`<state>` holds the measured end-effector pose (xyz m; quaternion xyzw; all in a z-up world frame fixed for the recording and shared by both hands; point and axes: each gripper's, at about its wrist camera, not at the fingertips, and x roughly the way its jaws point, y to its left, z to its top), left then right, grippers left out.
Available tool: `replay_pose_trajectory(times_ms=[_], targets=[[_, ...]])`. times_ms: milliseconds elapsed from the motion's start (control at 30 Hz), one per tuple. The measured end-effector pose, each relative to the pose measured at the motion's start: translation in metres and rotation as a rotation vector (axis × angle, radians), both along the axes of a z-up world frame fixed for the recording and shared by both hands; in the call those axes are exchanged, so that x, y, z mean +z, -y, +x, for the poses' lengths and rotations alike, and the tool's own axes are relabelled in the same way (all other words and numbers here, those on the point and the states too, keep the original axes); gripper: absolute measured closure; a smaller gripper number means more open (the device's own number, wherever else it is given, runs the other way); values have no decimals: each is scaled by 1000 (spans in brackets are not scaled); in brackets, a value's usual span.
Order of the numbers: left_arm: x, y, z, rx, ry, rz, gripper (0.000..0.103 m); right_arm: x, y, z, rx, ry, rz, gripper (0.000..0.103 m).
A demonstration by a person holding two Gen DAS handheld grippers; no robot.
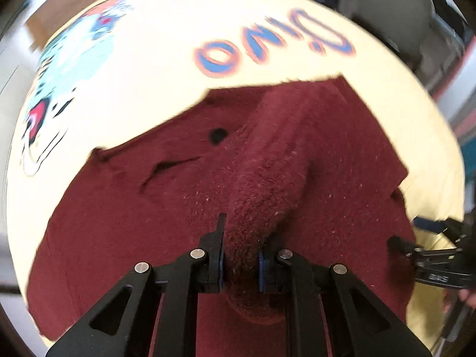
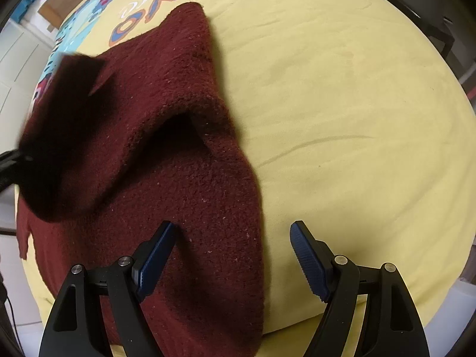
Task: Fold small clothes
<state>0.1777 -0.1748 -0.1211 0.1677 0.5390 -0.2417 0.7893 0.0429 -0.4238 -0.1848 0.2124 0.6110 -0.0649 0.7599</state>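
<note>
A dark red knitted garment [image 1: 166, 208] with a black button [image 1: 218, 136] lies on a yellow sheet [image 1: 267, 68]. My left gripper [image 1: 241, 267] is shut on a raised ridge of this knit, with the fabric pinched between the blue pads [image 1: 220, 264]. In the right wrist view the same garment [image 2: 184, 184] is bunched, with a fold standing up at the left. My right gripper [image 2: 232, 229] hangs open just above its right edge, one finger over the knit and the other over bare sheet. The right gripper [image 1: 431, 247] also shows at the far right of the left wrist view.
The yellow sheet [image 2: 342, 119] bears a cartoon dinosaur [image 1: 68, 68] and blue "Dino" lettering [image 1: 276, 44] beyond the garment. White cupboard doors [image 2: 17, 59] stand to the left, dark furniture [image 2: 431, 15] at the upper right. A dark blurred shape [image 2: 59, 113] hides the garment's left part.
</note>
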Motion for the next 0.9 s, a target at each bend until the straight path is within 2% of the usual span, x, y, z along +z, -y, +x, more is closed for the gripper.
replay_pose_trajectory(times_ms=[267, 500, 667, 700, 733, 800, 867, 900], targets=[[-12, -69, -13, 194, -19, -86, 90, 1, -9, 7, 13, 2, -1, 23], [-43, -87, -15, 284, -102, -84, 89, 4, -16, 10, 32, 1, -5, 23], [-62, -85, -16, 327, -157, -95, 85, 3, -23, 10, 41, -6, -12, 23], [-63, -82, -28, 337, -175, -91, 82, 3, -24, 4, 43, -7, -11, 23], [-59, -87, -41, 346, -188, -82, 74, 3, -25, 4, 45, -7, -9, 23], [-63, -93, -41, 365, -200, -60, 61, 1, -26, 4, 48, -8, -8, 23], [-64, -99, -44, 374, -202, -39, 39, 1, -27, 4, 51, -7, -9, 23], [-67, -101, -44, 381, -204, -22, 34, 1, -27, 3, 53, -5, -11, 23]])
